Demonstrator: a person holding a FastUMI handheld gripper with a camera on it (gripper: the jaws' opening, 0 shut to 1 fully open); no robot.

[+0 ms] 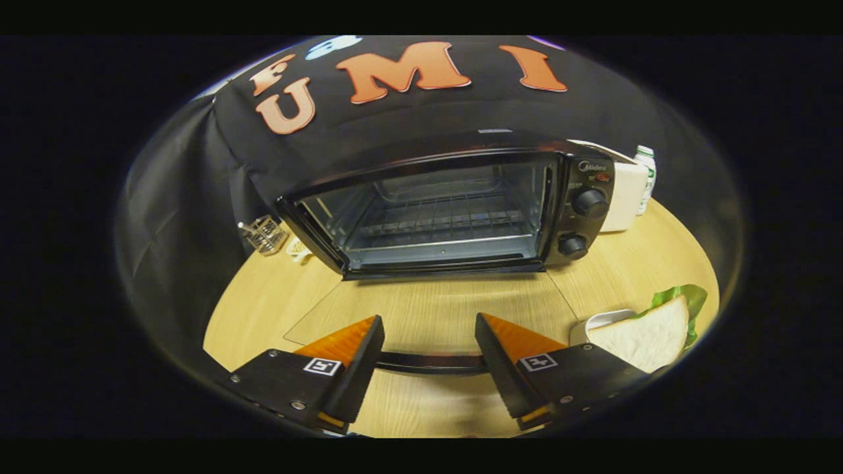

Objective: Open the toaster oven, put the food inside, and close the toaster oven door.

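The toaster oven (454,204) is the big thing here, and it is your landmark. It sits on the wooden table (632,263), straight ahead of the fingers. Its glass door (428,313) is already swung all the way down. It lies flat on the table in front of the oven's mouth, and you can see the wood through it. The wire rack (438,220) inside the oven is bare.

So the door part looks done. I think the step now is to go and get the food.

The sandwich (649,339) is to the right of the oven and nearer to you, on a small white plate (602,322). It has white bread on top and green lettuce poking out behind.

Your gripper (428,355) is wide open and holds nothing. The door's dark handle bar (431,362) runs across the gap between the fingers (510,342). I cannot tell if they touch it.

To do this well, lift away from the oven door first so you do not bump it. Then turn right, toward the plate. Come at the bread from its sides, and squeeze softly. Bread squashes easily, and the lettuce may slip out.
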